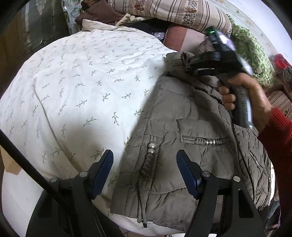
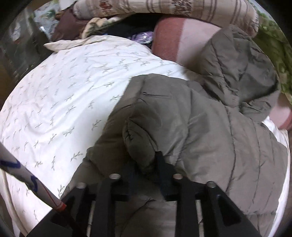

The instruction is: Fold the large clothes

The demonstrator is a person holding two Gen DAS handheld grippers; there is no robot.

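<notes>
Jacket (image 1: 191, 145), a grey-brown quilted puffer with braided, pearl-beaded pocket trim, lies on the white sprig-patterned duvet (image 1: 82, 82) of the bed, its long axis running from the near hem up toward the hood (image 2: 237, 69) by the pillows (image 1: 178, 14). The right hand-held gripper (image 2: 146, 164) is clamped on a puffy fold of the jacket; in the left wrist view its holder's hand (image 1: 242, 94), in a red sleeve, grips the handle above the collar. The left hand-held gripper (image 1: 144, 171) hovers over the hem, blue pads (image 1: 104, 169) wide apart.
</notes>
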